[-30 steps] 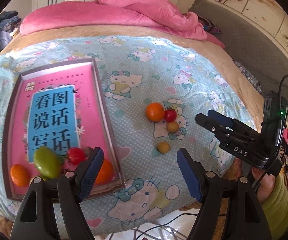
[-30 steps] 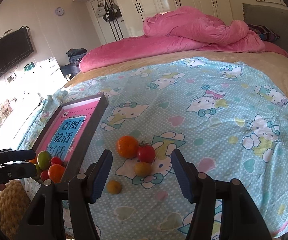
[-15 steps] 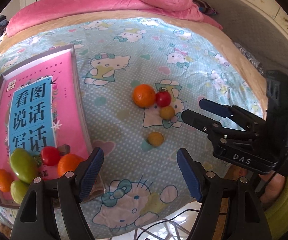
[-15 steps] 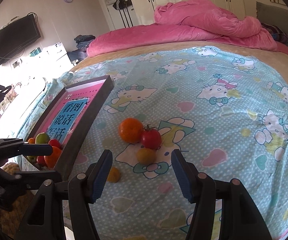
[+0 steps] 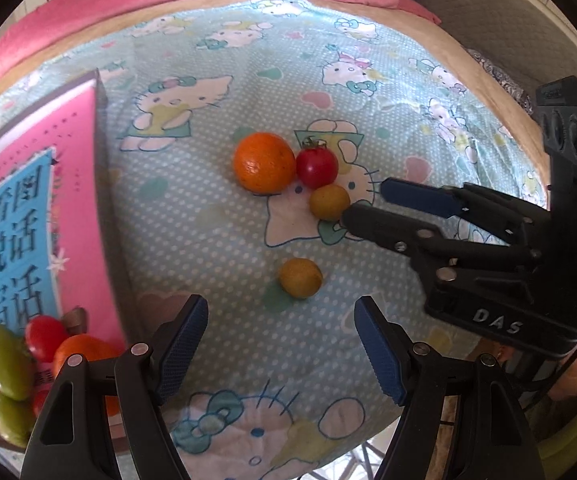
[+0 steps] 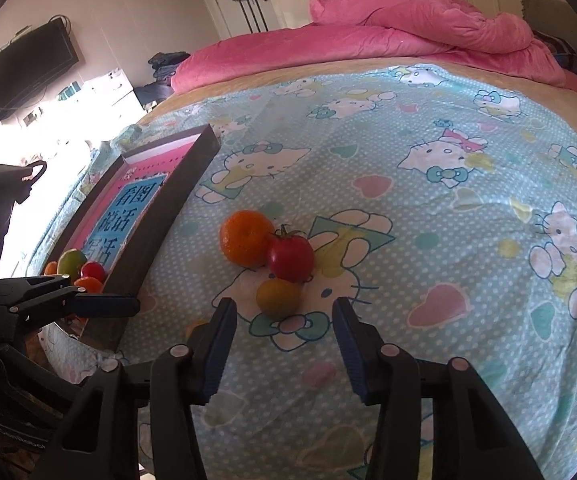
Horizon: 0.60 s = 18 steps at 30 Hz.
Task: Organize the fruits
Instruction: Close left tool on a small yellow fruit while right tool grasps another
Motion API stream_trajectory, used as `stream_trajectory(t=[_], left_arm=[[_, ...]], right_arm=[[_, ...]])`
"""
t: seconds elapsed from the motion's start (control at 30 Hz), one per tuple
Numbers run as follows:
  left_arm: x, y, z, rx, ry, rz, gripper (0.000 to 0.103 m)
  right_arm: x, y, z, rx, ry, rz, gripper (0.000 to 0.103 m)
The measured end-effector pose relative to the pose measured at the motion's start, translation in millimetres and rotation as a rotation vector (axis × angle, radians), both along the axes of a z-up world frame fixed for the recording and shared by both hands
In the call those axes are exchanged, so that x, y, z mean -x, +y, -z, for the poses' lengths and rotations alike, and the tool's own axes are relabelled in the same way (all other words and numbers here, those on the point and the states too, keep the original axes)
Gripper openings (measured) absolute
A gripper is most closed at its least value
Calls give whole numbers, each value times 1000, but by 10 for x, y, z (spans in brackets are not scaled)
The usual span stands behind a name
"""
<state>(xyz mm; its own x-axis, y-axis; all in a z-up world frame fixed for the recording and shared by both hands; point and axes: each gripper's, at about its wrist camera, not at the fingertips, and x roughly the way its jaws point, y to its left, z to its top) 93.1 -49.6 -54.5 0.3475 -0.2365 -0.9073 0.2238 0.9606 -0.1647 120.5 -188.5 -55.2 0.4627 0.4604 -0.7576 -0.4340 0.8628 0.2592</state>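
Small round yellow fruit (image 5: 301,278) lies on the cartoon-cat cotton sheet (image 5: 208,208) just ahead of the gaping, empty left gripper (image 5: 280,340); beyond, the right gripper (image 6: 284,332) is closing, pads apart, before a second smooth yellow fruit (image 6: 278,297), a glossy stemmed red tomato (image 6: 291,258) and a dimpled orange (image 6: 246,242); round, no long axis

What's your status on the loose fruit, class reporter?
Left gripper open, above lone yellow fruit. Right gripper closing, jaws either side of second yellow fruit, not gripping. Red tomato touches it behind.
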Motion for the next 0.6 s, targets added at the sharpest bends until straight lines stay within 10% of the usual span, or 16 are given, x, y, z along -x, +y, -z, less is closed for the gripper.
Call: stream_trajectory(t=[0.6], left_arm=[[-102, -204, 115, -9, -13, 74, 39]], right_arm=[[-187, 82, 205, -58, 57, -9, 29]])
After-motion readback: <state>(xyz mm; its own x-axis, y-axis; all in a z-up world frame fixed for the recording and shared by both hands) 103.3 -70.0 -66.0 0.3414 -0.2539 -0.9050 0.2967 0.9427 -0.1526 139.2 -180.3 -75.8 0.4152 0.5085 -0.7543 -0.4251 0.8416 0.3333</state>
